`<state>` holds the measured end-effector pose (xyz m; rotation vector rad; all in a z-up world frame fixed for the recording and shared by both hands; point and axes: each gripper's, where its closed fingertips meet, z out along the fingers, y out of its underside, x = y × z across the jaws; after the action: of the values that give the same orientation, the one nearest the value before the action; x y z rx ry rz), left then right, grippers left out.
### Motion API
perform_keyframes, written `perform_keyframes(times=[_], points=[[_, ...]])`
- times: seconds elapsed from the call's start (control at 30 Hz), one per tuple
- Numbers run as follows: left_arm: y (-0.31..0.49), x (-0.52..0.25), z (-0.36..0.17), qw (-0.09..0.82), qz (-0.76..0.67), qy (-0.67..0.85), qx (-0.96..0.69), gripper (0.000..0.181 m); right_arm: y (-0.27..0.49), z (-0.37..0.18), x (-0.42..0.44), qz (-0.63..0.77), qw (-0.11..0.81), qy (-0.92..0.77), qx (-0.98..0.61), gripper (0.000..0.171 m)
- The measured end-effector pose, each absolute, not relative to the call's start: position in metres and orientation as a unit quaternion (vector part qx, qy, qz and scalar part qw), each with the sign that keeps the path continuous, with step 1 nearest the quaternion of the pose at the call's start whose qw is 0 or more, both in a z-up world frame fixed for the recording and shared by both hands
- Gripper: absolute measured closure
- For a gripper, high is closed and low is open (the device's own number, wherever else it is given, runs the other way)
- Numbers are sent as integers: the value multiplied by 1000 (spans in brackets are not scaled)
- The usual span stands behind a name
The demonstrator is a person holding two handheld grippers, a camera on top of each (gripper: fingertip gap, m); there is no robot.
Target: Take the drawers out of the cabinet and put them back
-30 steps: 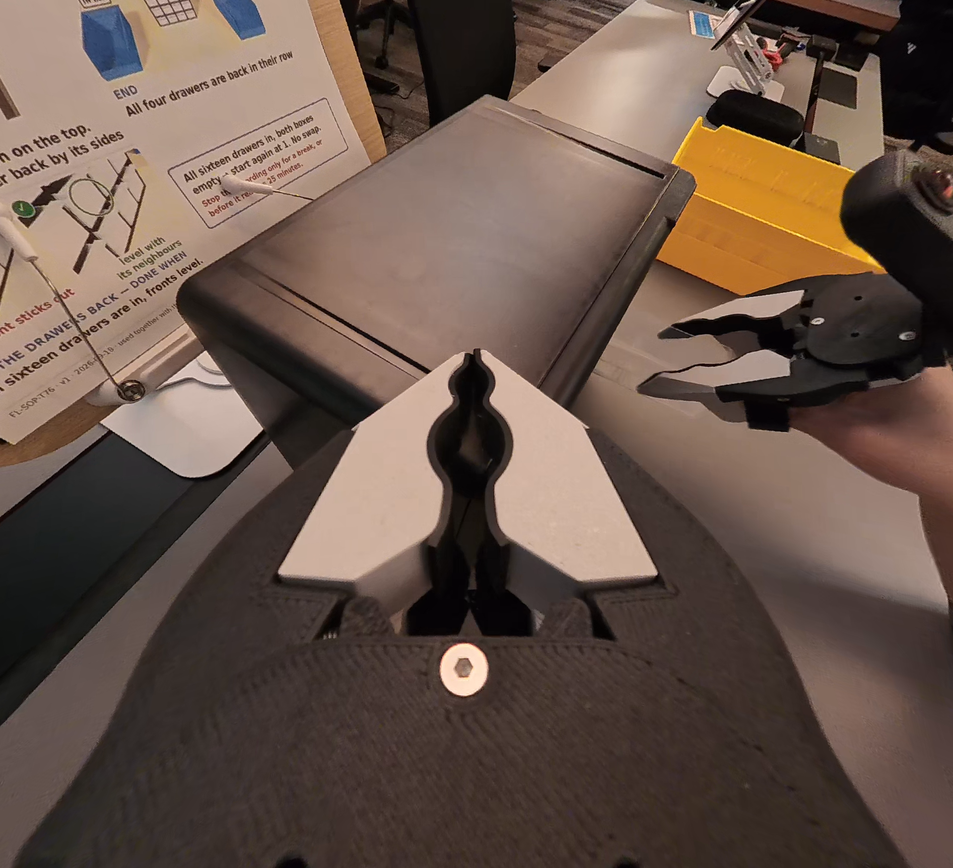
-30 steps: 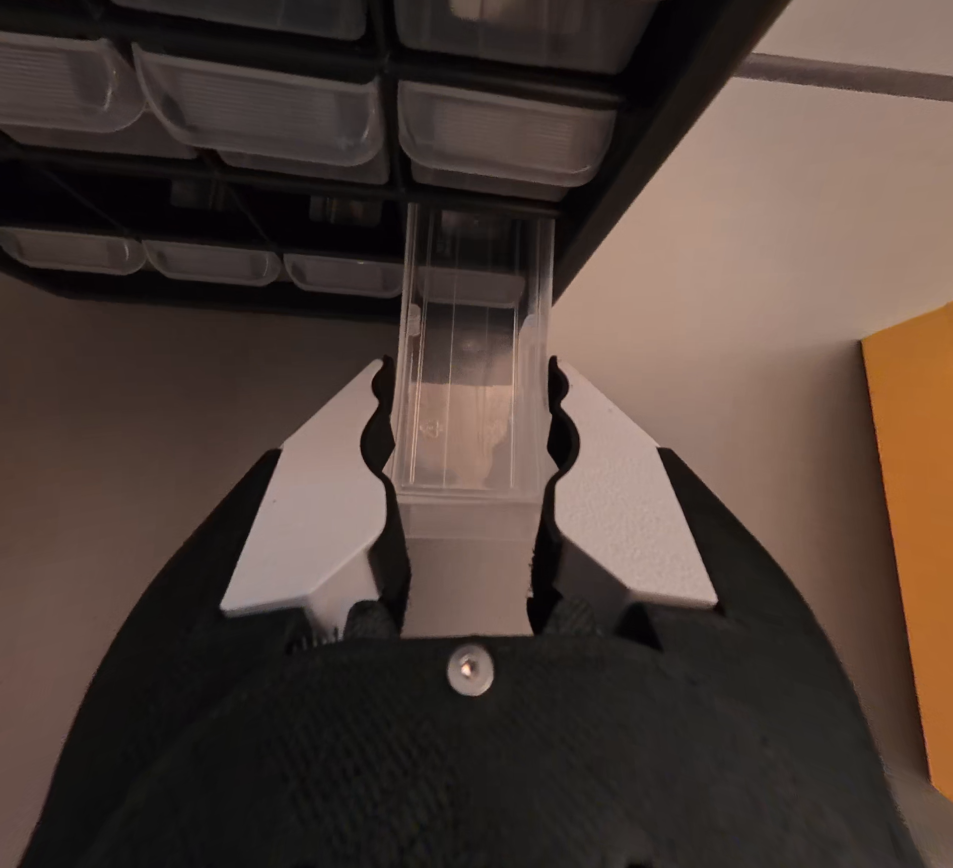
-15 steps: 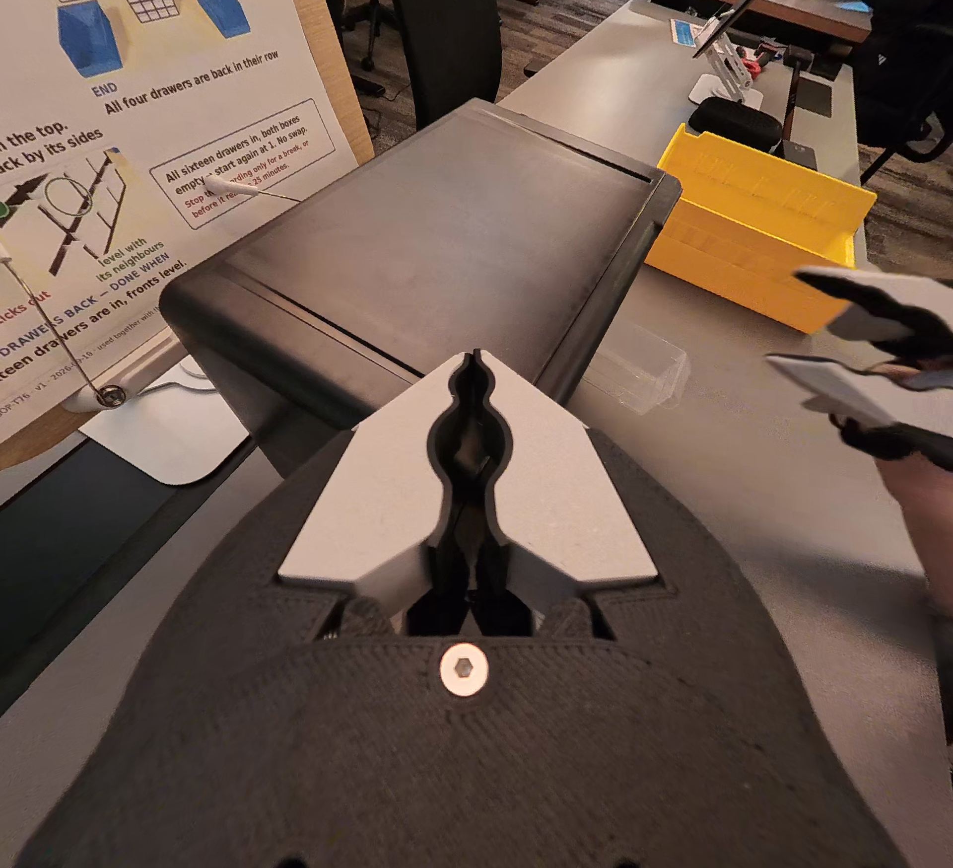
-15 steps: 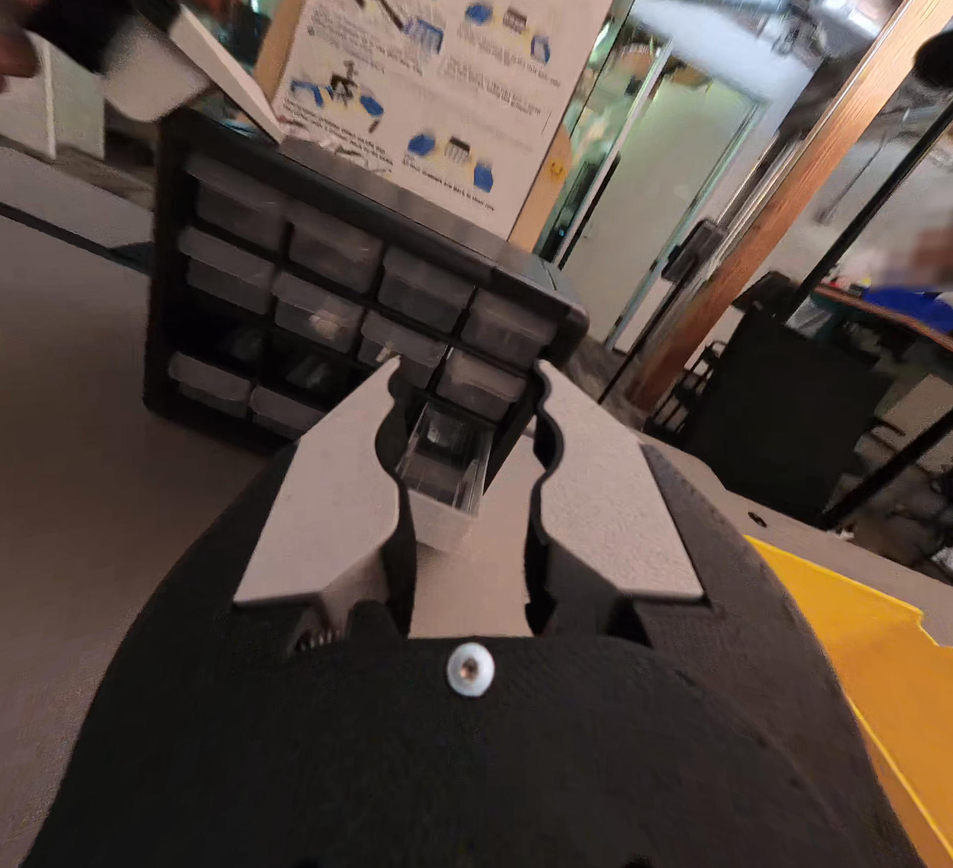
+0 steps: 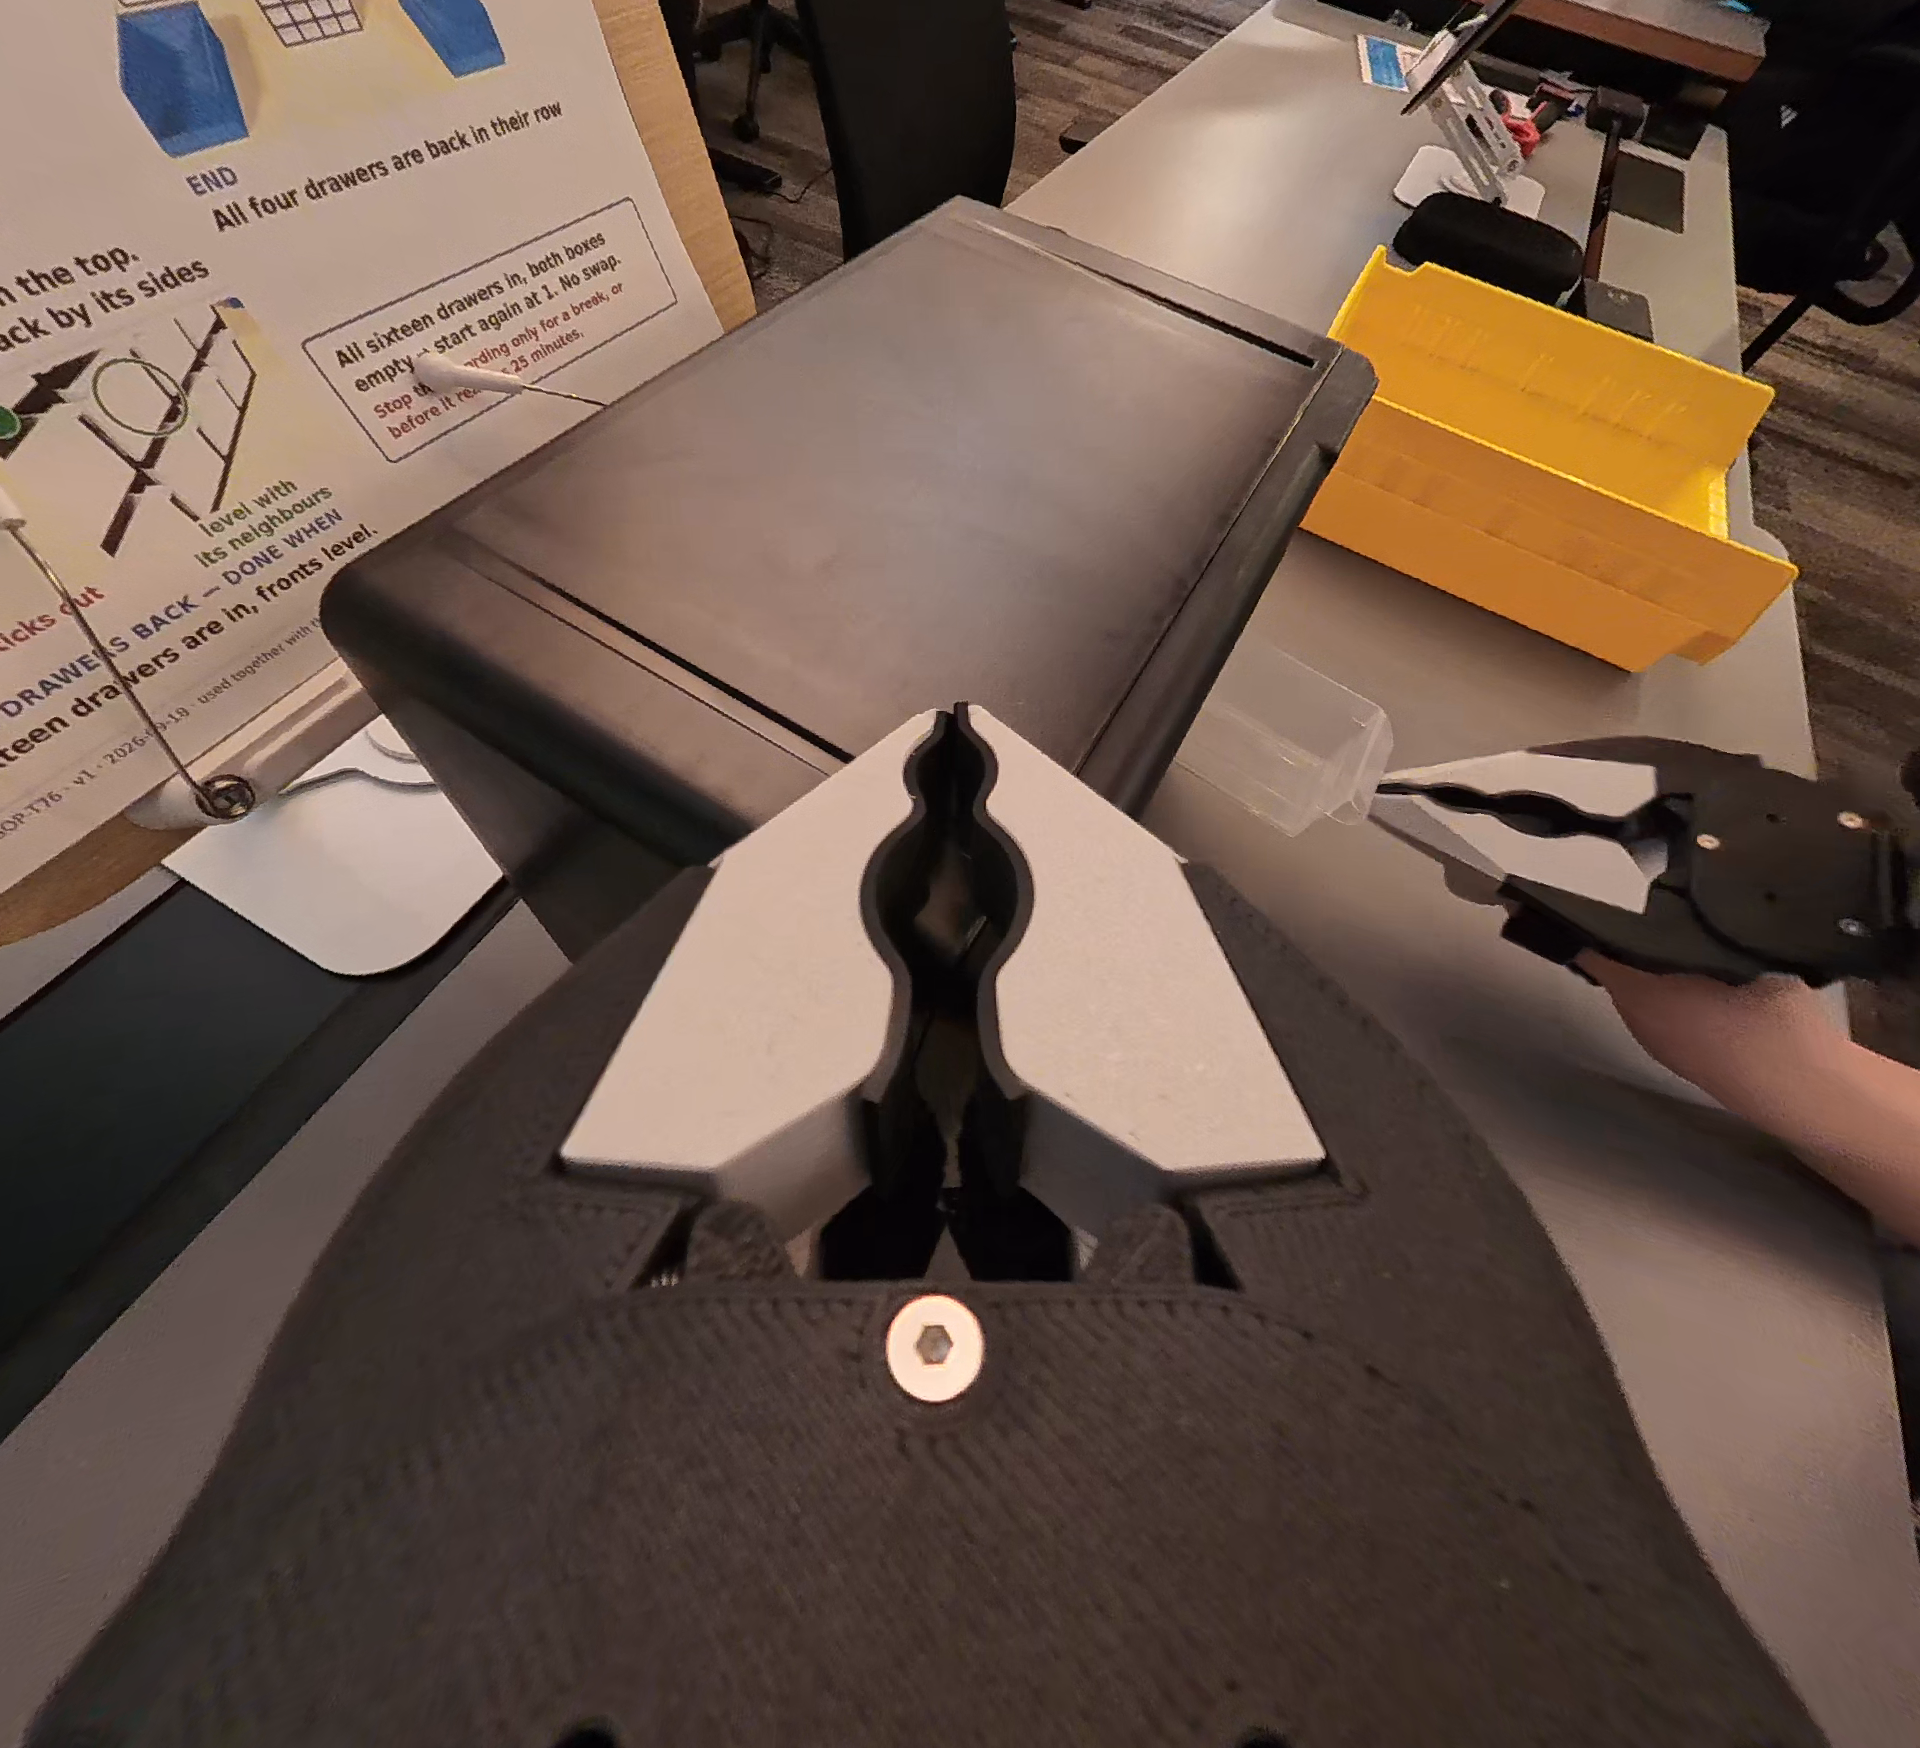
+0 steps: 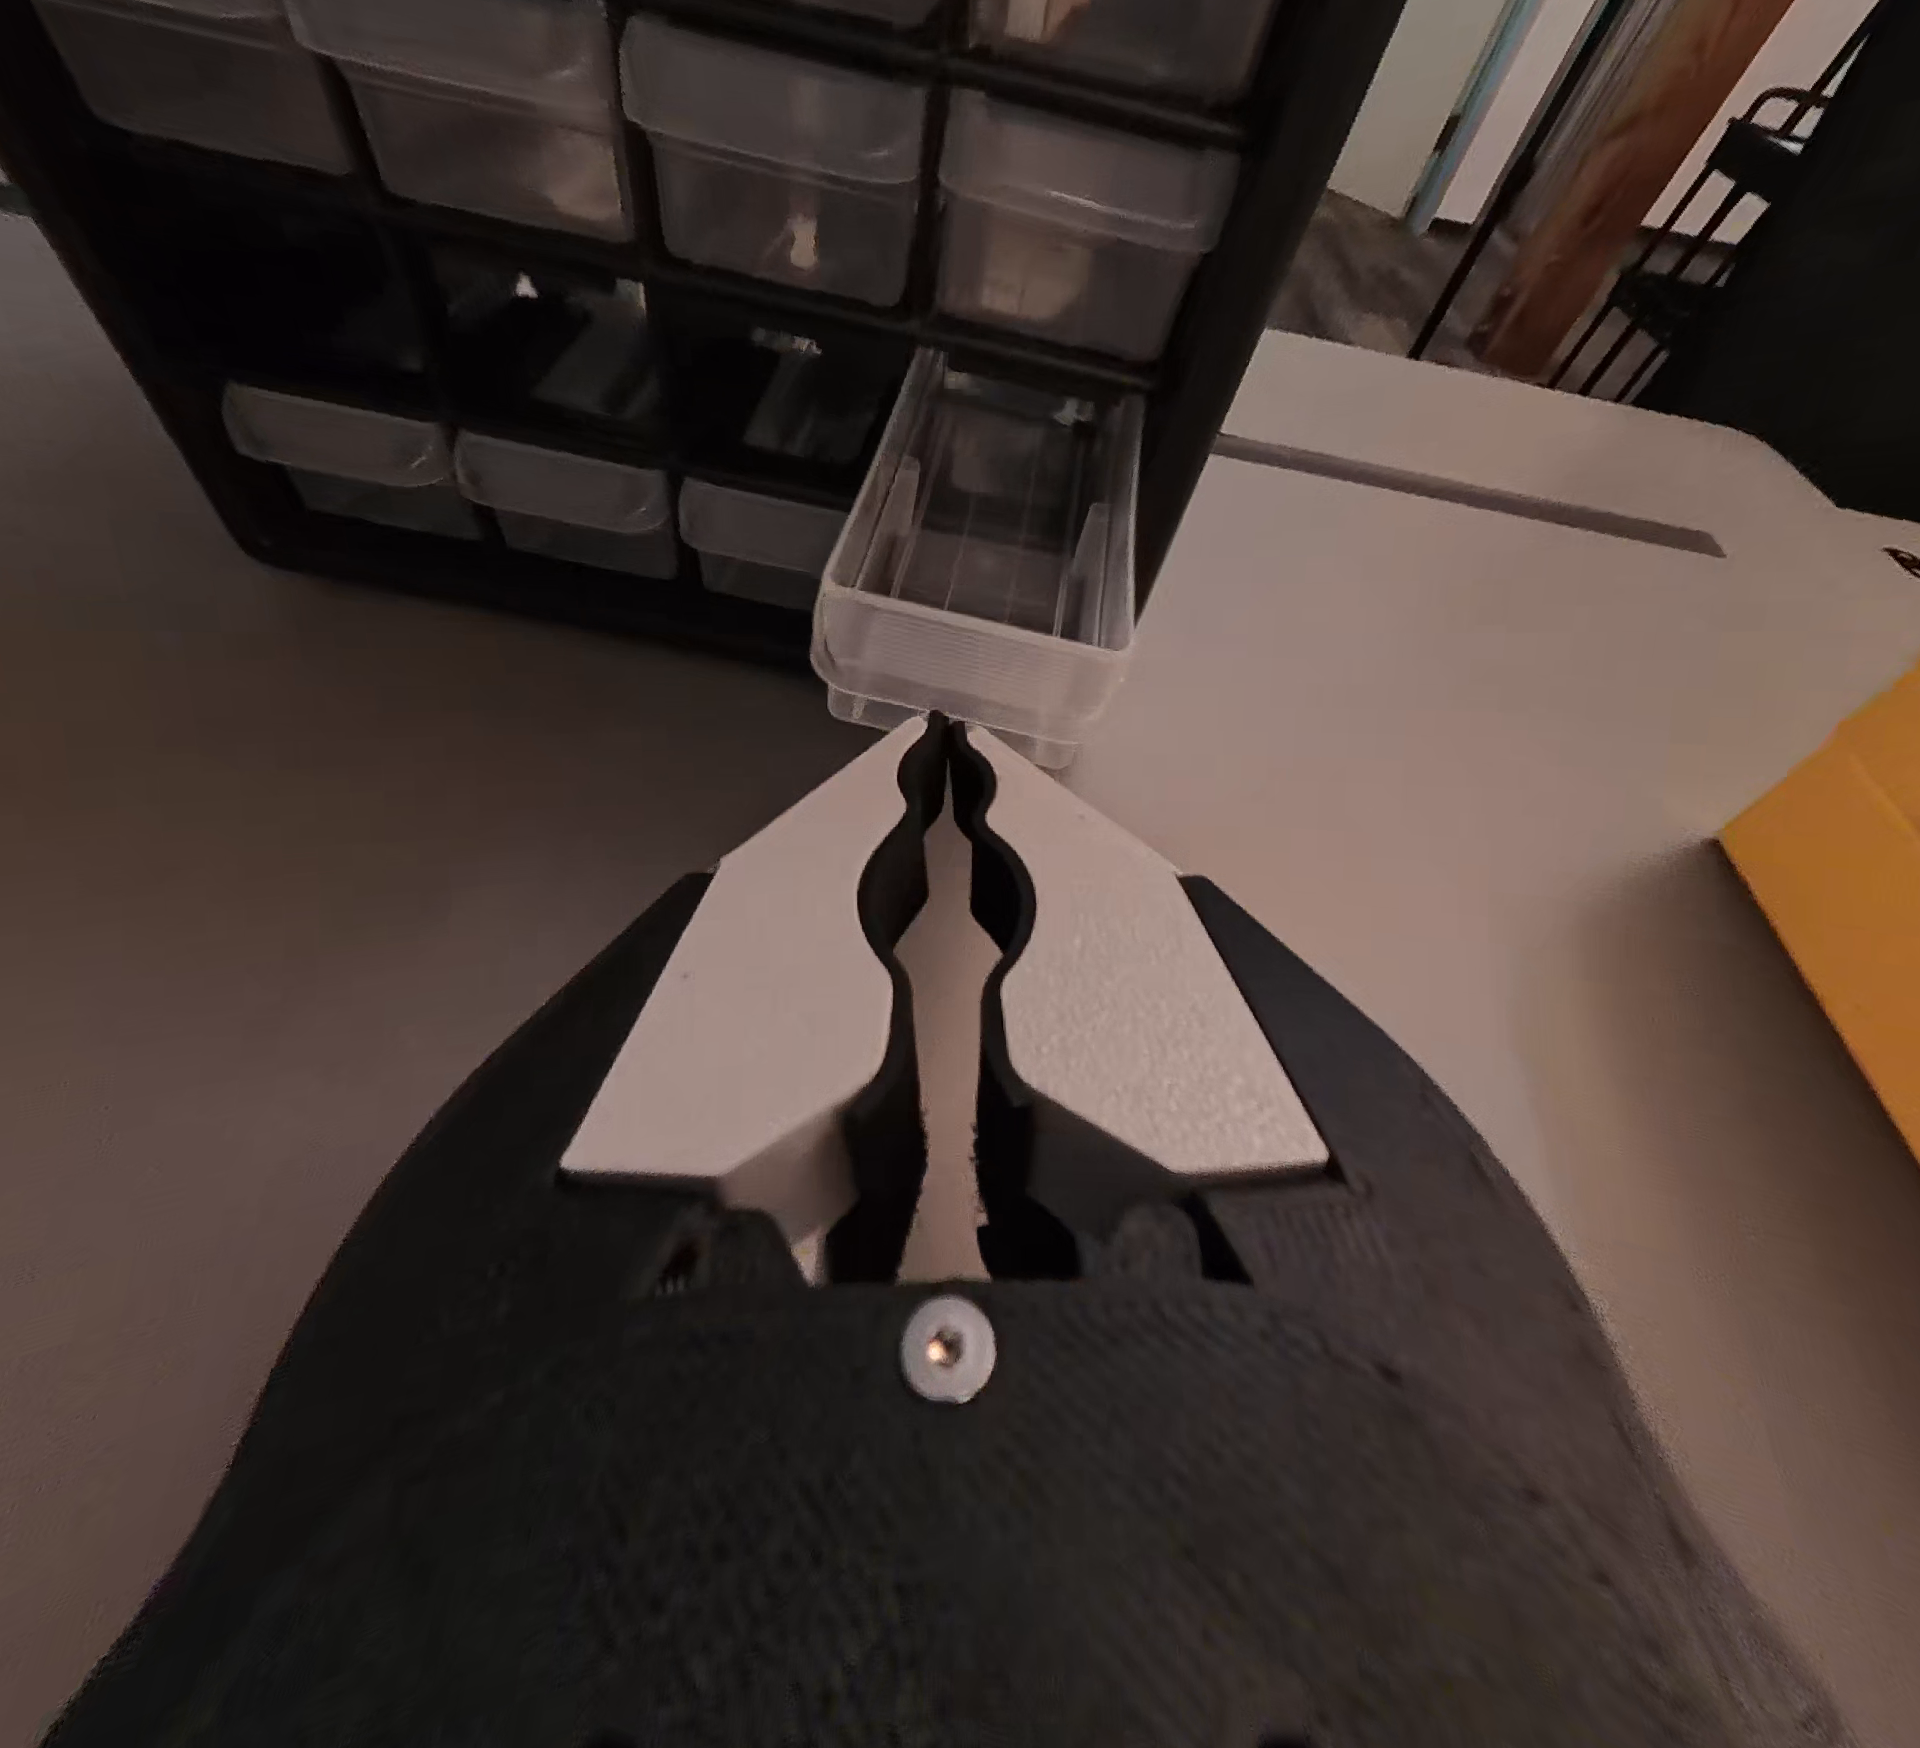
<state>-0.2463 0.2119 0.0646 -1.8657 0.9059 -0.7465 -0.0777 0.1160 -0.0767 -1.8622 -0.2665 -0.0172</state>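
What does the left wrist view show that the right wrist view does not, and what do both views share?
Only the left wrist view shows the cabinet's flat top, the instruction poster, the shut left gripper and the yellow bin's inside. Only the right wrist view shows the grid of clear drawers and three dark empty slots. Both show the half-out drawer with the closed right gripper at its front lip.

We see the drawer (image 6: 977, 555) jutting from the cabinet's (image 5: 894, 472) bottom-right slot; the bin (image 5: 1538, 472) sits right of it.
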Motion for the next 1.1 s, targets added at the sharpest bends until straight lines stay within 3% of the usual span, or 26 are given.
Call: perform_keyframes(times=[1.1], points=[[212, -244, 64, 451, -305, 371, -752, 181, 199, -78, -77, -36, 589, -132, -797, 171]])
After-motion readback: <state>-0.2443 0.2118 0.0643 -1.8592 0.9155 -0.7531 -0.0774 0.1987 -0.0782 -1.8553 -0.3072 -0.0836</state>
